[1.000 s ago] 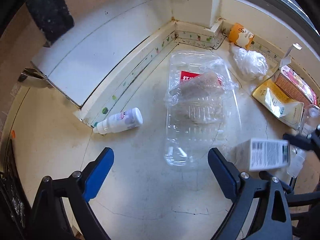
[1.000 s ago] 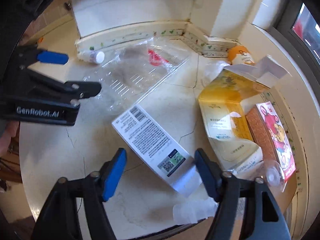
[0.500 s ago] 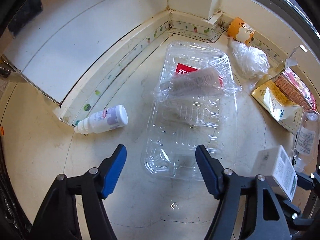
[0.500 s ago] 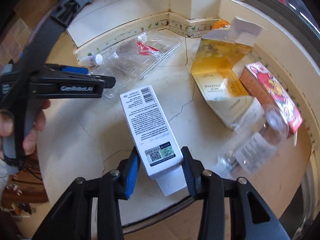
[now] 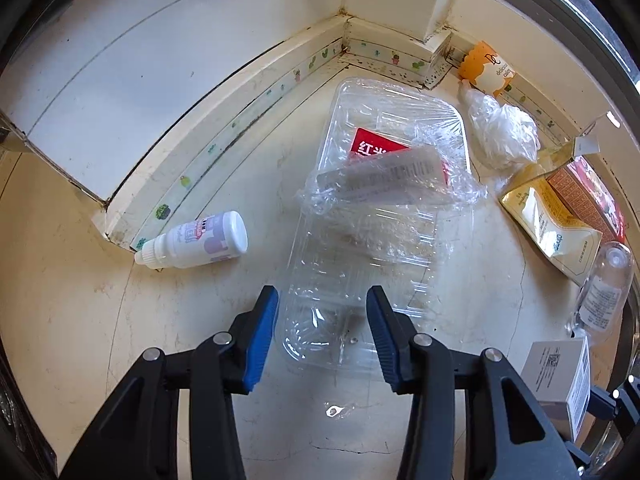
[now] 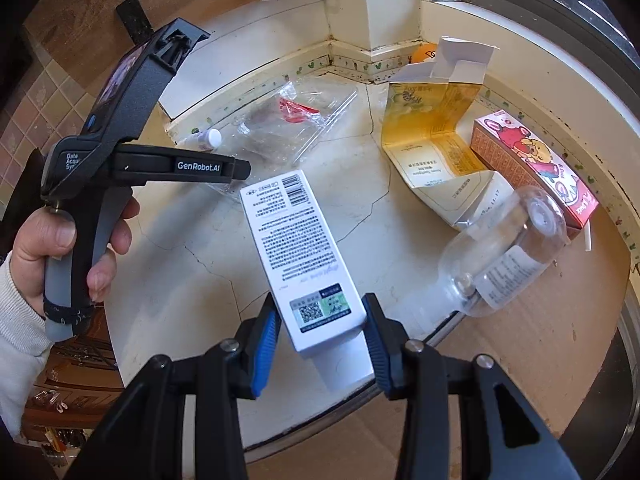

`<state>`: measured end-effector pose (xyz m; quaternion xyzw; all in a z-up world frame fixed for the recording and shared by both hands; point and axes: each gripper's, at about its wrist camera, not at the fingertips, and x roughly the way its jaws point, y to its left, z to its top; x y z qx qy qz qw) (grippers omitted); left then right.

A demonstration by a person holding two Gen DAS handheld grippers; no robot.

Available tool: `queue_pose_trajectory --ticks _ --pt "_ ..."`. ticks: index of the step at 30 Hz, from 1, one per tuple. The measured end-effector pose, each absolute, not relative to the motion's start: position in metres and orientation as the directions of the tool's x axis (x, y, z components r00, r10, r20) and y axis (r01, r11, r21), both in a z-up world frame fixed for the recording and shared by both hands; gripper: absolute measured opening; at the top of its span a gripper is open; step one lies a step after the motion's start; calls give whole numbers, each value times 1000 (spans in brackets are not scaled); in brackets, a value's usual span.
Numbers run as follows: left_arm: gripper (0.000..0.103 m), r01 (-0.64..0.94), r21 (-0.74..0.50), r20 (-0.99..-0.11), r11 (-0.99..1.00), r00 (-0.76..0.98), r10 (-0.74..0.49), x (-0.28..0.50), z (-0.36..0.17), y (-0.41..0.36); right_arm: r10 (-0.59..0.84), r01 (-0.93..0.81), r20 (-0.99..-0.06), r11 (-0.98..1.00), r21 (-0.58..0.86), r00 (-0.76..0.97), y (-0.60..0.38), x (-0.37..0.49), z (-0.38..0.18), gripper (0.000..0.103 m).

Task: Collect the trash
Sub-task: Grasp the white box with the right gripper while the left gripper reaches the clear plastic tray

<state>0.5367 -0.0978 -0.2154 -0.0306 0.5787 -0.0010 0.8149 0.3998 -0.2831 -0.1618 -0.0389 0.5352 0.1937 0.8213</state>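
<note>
My right gripper (image 6: pixel 318 340) is shut on a white printed carton (image 6: pixel 300 248) and holds it lifted above the round table (image 6: pixel 192 280); the carton also shows in the left wrist view (image 5: pixel 560 384). My left gripper (image 5: pixel 322 336) has its blue pads on either side of the near end of a clear plastic clamshell tray (image 5: pixel 376 216) with crumpled film and a red label inside. The tray does not look squeezed. In the right wrist view the left gripper (image 6: pixel 236 170) is held by a hand over the tray (image 6: pixel 288 128).
A small white bottle (image 5: pixel 196 242) lies left of the tray by the wall ledge. Right of it lie a crumpled clear bag (image 5: pixel 502 132), an orange packet (image 5: pixel 486 68), a yellow carton (image 6: pixel 432 140), a red box (image 6: pixel 532 164) and a clear bottle (image 6: pixel 504 256).
My left gripper moved forward onto the tray's near end and its jaws narrowed around it. My right gripper closed on the white carton and lifted it toward the table edge.
</note>
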Motion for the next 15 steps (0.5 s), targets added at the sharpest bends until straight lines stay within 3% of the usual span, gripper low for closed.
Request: queue_pose_trajectory --ticks 2,5,7,8,15 --pt "44 -34 -54 -943 998 331 -39 535 -214 -95 283 -359 -894 921 152 347 -284 399 -163 40" --pt "34 -41 -36 -939 999 342 -20 535 -213 -94 288 -359 -894 920 158 345 -284 397 -163 40" --pt "16 -53 -29 -936 998 352 -9 534 -211 -92 291 -359 -893 920 161 345 -284 395 -163 40" --pt "12 -62 -32 -935 998 355 -8 533 -209 -90 295 -358 -891 919 165 345 -285 393 -162 40" --pt "3 -70 -60 -900 996 435 -23 511 -187 -90 306 -339 -886 922 185 349 -288 382 -157 40"
